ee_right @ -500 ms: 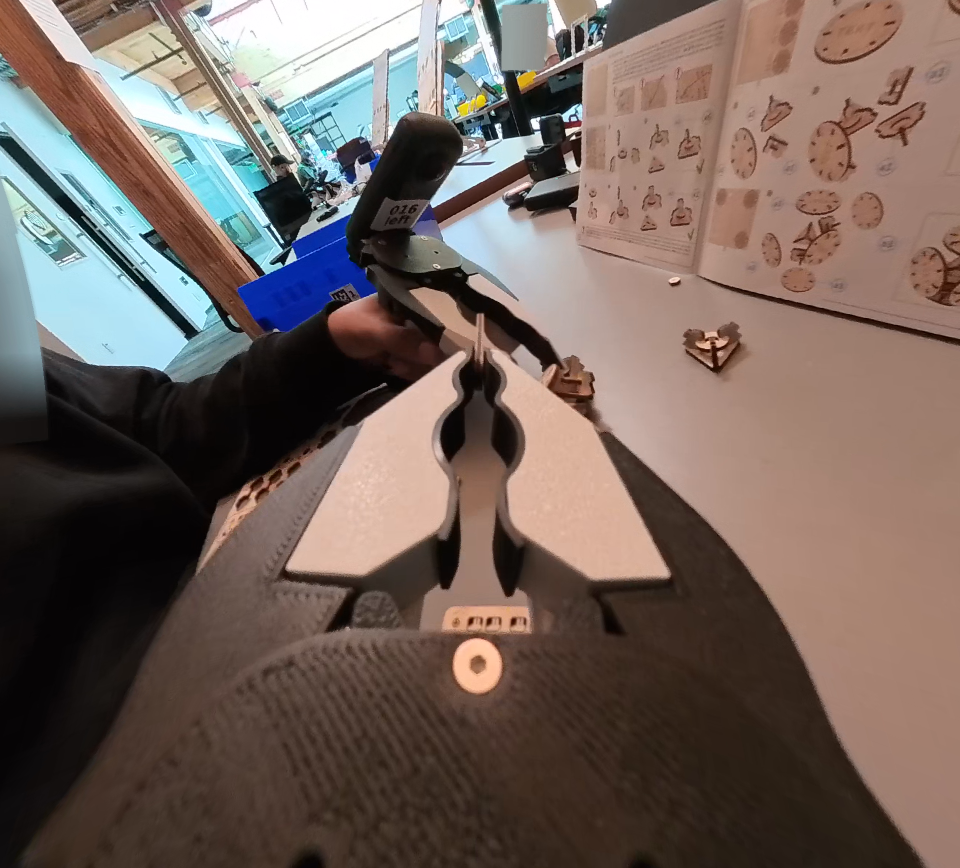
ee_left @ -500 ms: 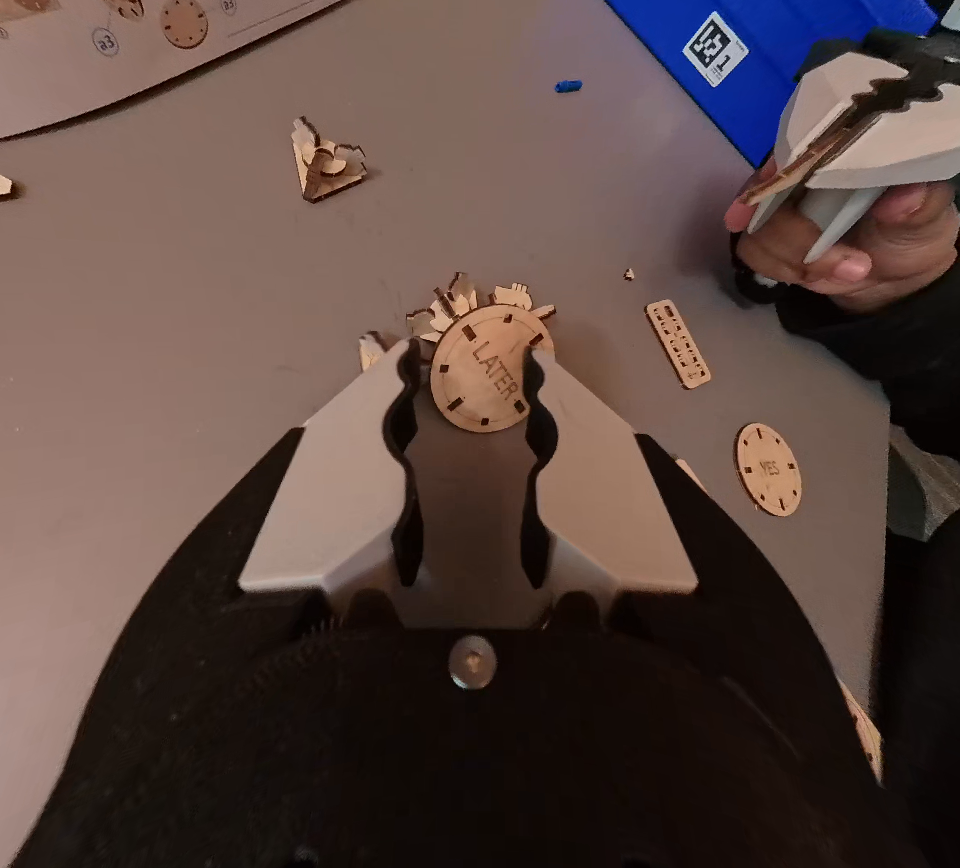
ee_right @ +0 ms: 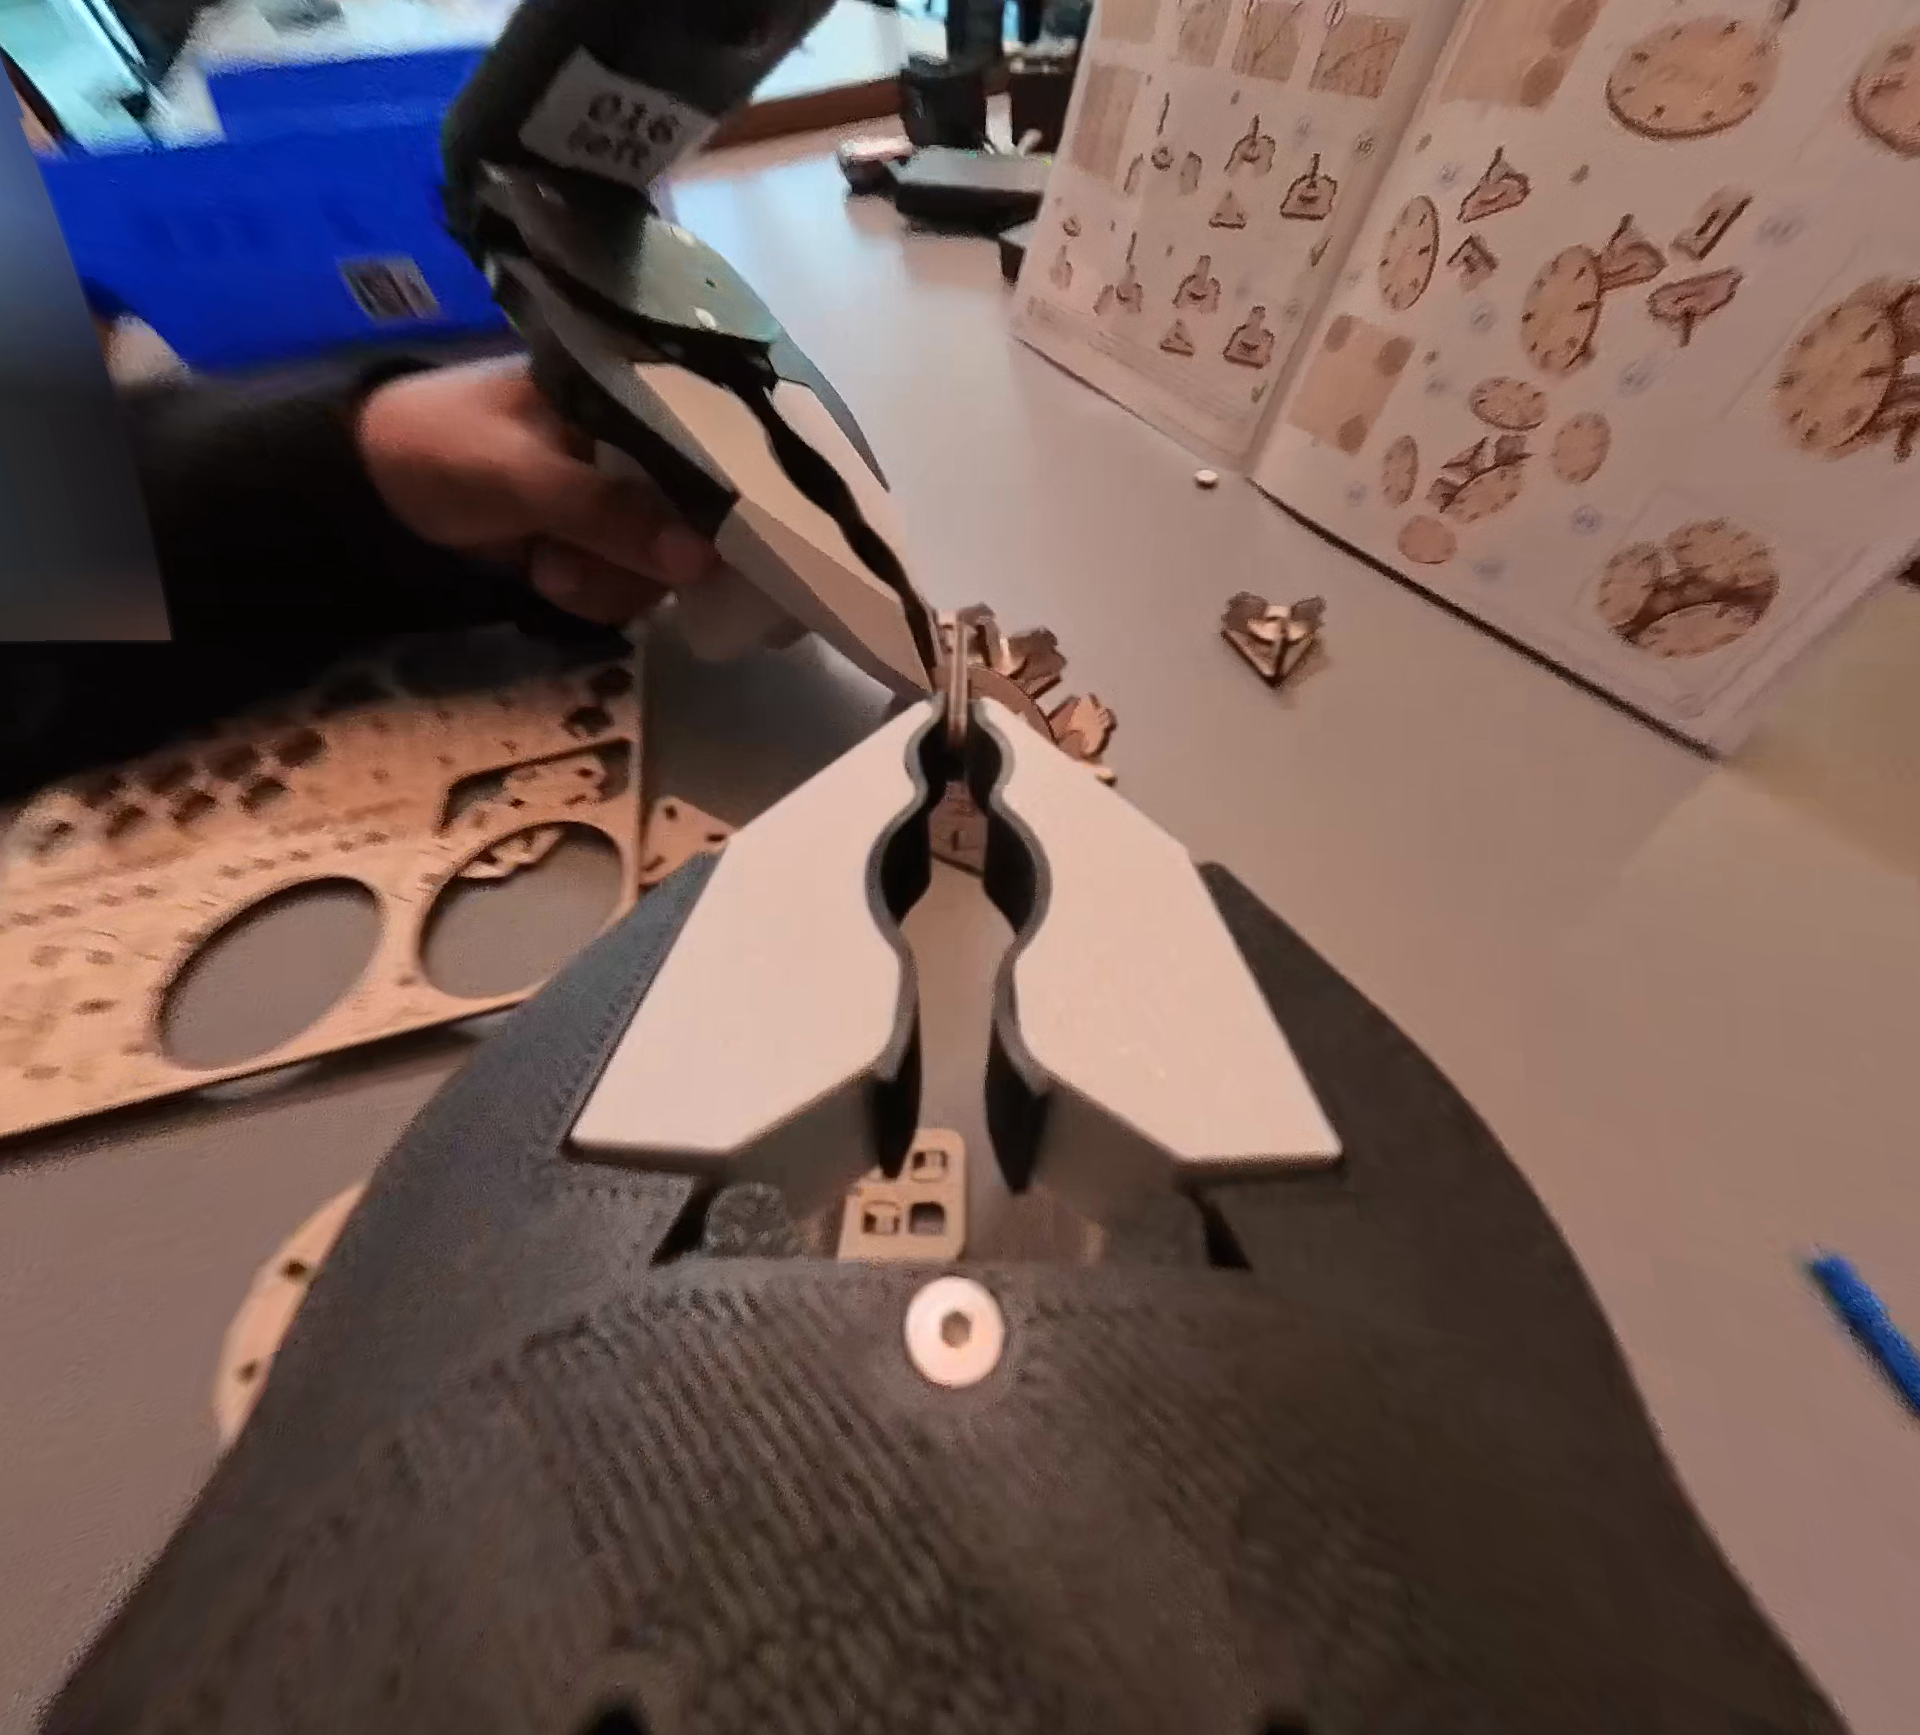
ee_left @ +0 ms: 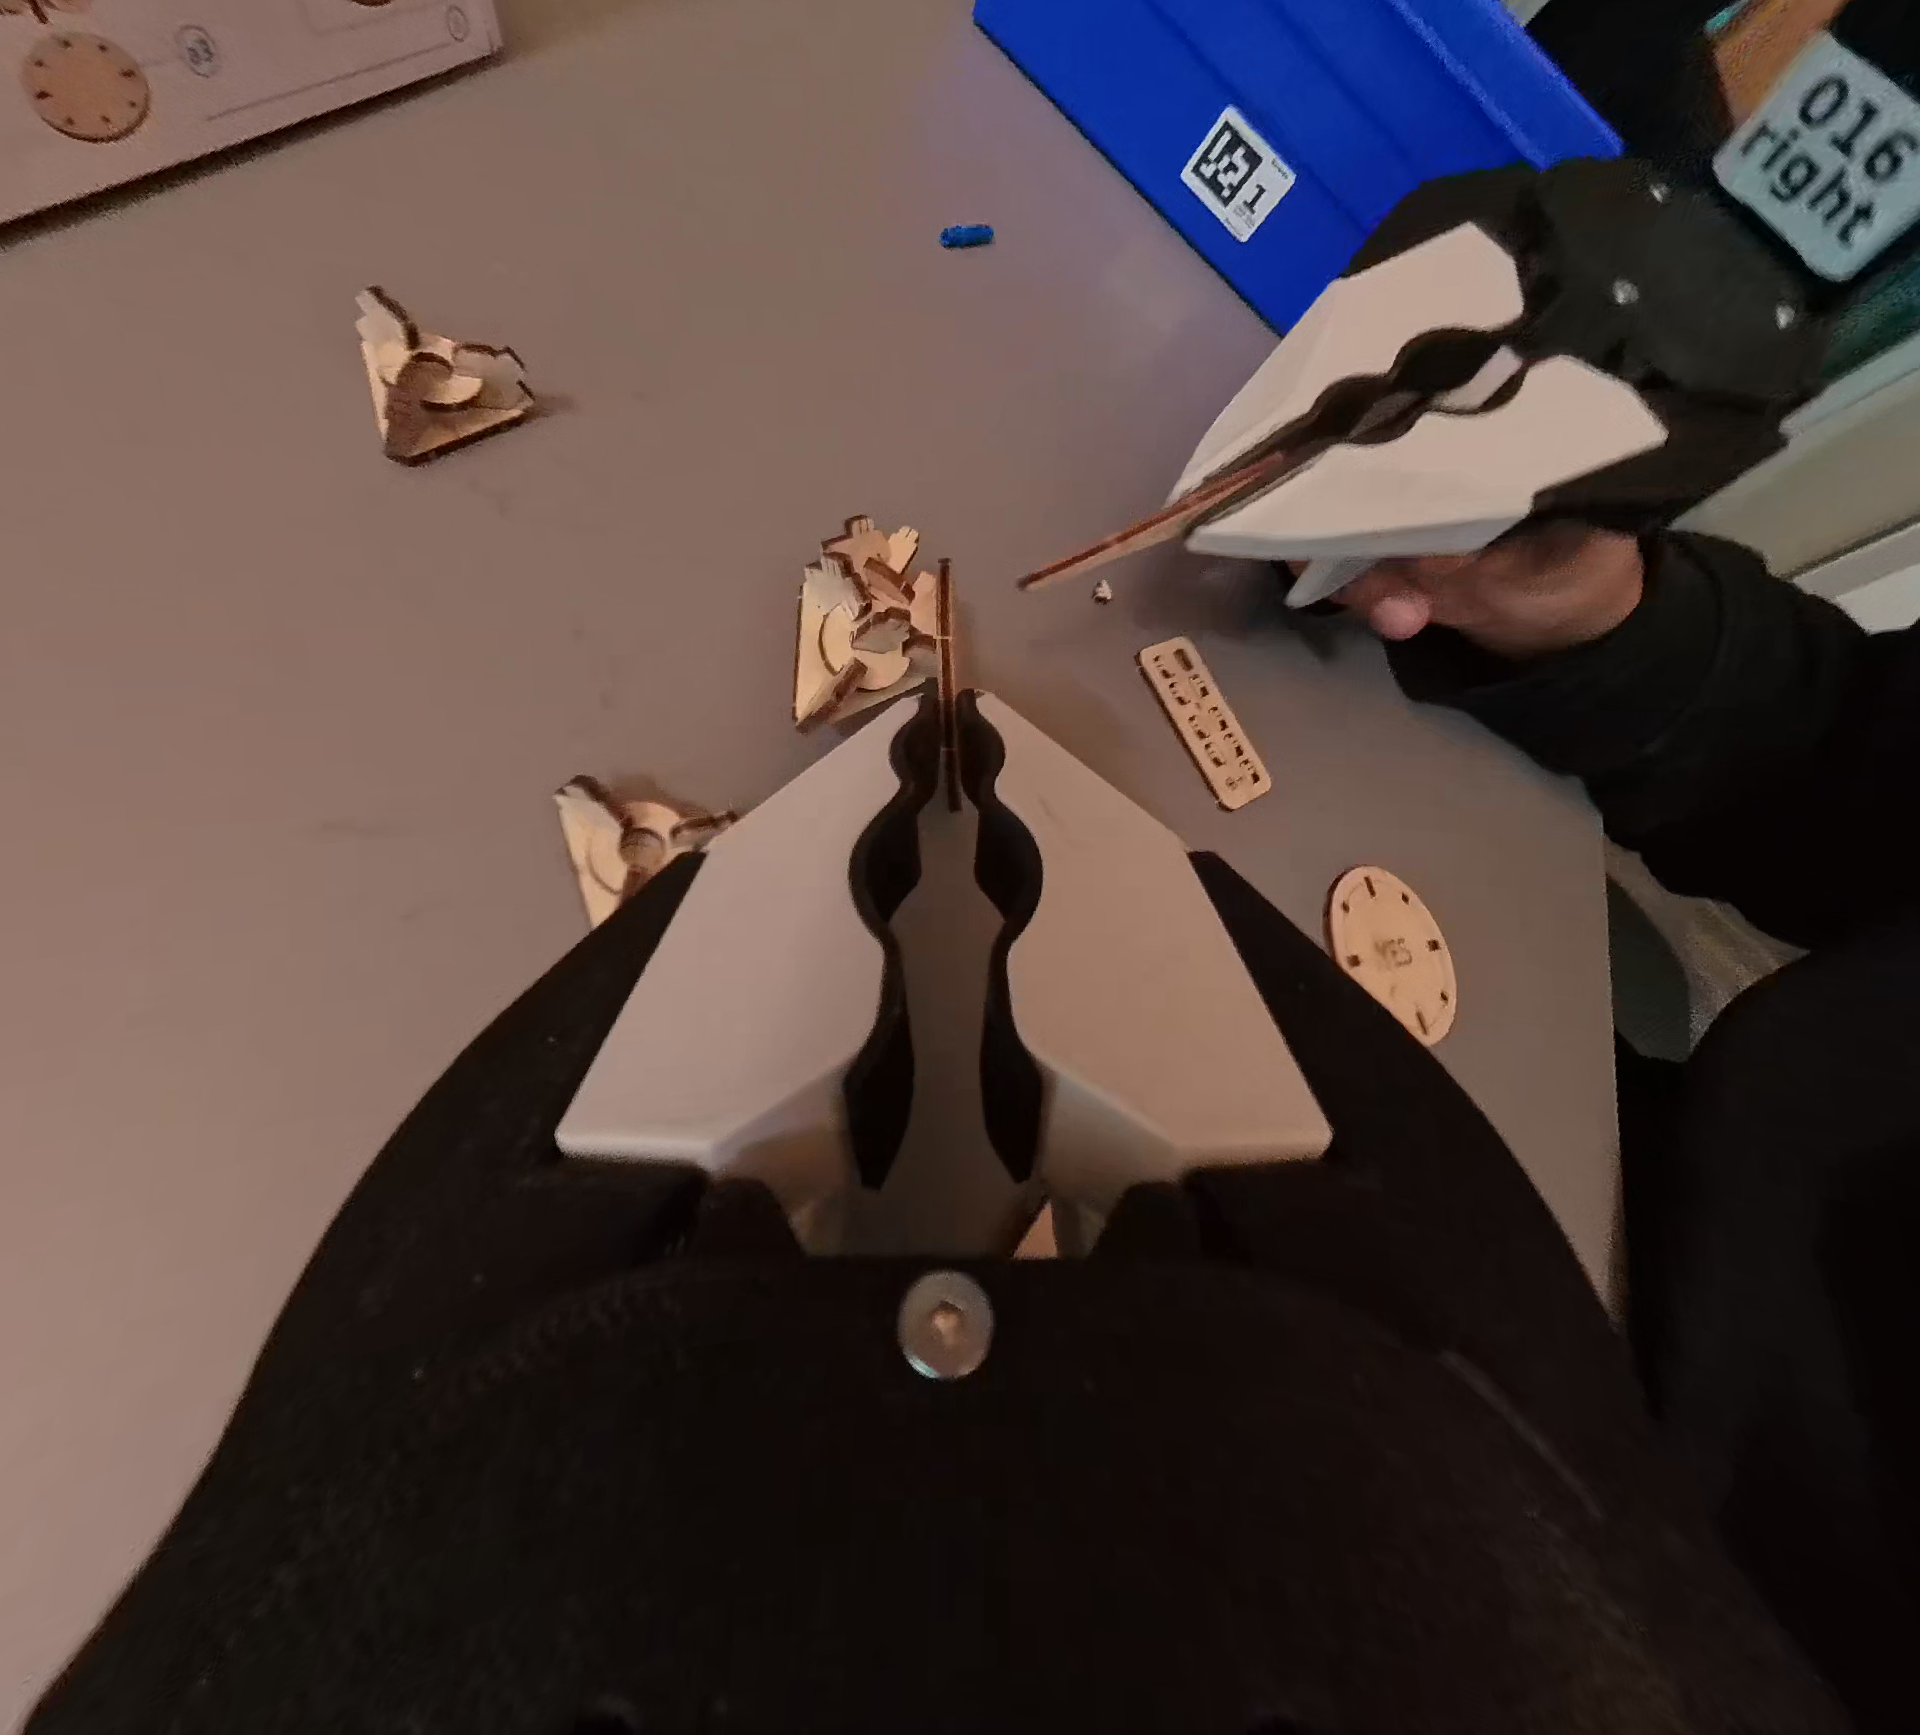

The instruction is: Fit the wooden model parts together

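Left wrist view: both tongs (ee_left: 943,711) (ee_left: 1195,509) clench thin wooden discs (ee_left: 944,636) (ee_left: 1101,549); blue bin (ee_left: 1247,23) bears a printed sticker (ee_left: 1236,173).

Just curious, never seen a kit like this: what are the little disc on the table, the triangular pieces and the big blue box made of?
The disc looks like thin pale plywood, unvarnished, with slots cut through it. The triangular assemblies look alike: dark brown edges suggest laser cutting. The blue bin looks like smooth moulded plastic with a faint sheen, though I cannot be sure.
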Demonstrator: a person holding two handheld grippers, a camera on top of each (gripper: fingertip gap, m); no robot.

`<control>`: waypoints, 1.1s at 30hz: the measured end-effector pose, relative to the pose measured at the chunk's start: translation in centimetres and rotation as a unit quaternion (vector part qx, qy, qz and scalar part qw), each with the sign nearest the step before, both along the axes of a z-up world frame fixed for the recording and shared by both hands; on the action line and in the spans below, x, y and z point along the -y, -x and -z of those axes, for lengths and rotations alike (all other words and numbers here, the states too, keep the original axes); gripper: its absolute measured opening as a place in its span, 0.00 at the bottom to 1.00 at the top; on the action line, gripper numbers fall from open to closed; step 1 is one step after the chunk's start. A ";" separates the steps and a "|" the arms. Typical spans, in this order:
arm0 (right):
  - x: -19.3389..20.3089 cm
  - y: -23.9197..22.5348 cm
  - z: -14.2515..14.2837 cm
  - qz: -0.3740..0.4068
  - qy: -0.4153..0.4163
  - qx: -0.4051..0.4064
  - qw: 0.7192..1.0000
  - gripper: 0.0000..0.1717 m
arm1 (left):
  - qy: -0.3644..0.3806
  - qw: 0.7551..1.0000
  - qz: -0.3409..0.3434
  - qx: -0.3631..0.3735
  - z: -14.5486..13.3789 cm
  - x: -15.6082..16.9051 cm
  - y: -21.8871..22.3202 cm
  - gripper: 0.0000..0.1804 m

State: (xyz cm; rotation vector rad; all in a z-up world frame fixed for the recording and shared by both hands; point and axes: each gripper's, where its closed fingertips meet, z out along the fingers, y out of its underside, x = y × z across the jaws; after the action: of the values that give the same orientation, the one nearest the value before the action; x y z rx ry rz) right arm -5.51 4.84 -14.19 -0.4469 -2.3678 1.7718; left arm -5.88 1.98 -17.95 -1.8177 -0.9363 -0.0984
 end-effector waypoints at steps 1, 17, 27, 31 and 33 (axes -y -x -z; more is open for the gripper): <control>0.1 0.1 0.3 0.008 -0.022 -0.027 0.999 0.00 | -0.008 1.000 -0.004 0.005 0.0 -0.3 0.0 0.00; 0.6 0.4 1.8 0.051 -0.107 -0.106 0.987 0.00 | 0.036 0.997 -0.054 -0.036 0.1 0.0 0.9 0.00; 0.6 0.4 1.6 0.066 -0.114 -0.110 0.985 0.00 | 0.131 0.982 -0.052 -0.123 0.1 -0.3 0.9 0.01; 0.3 0.4 1.5 0.057 -0.097 -0.069 0.991 0.00 | 0.147 0.978 -0.040 -0.141 0.0 -0.6 0.7 0.01; 0.1 0.4 1.5 0.049 -0.086 -0.044 0.994 0.00 | 0.158 0.974 -0.027 -0.162 -0.1 -0.7 0.6 0.01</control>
State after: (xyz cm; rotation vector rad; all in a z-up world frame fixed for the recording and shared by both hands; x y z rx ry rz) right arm -5.92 4.74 -15.65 -0.4426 -2.3687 1.4978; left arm -6.48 2.71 -17.88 -2.0178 -0.7973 0.3906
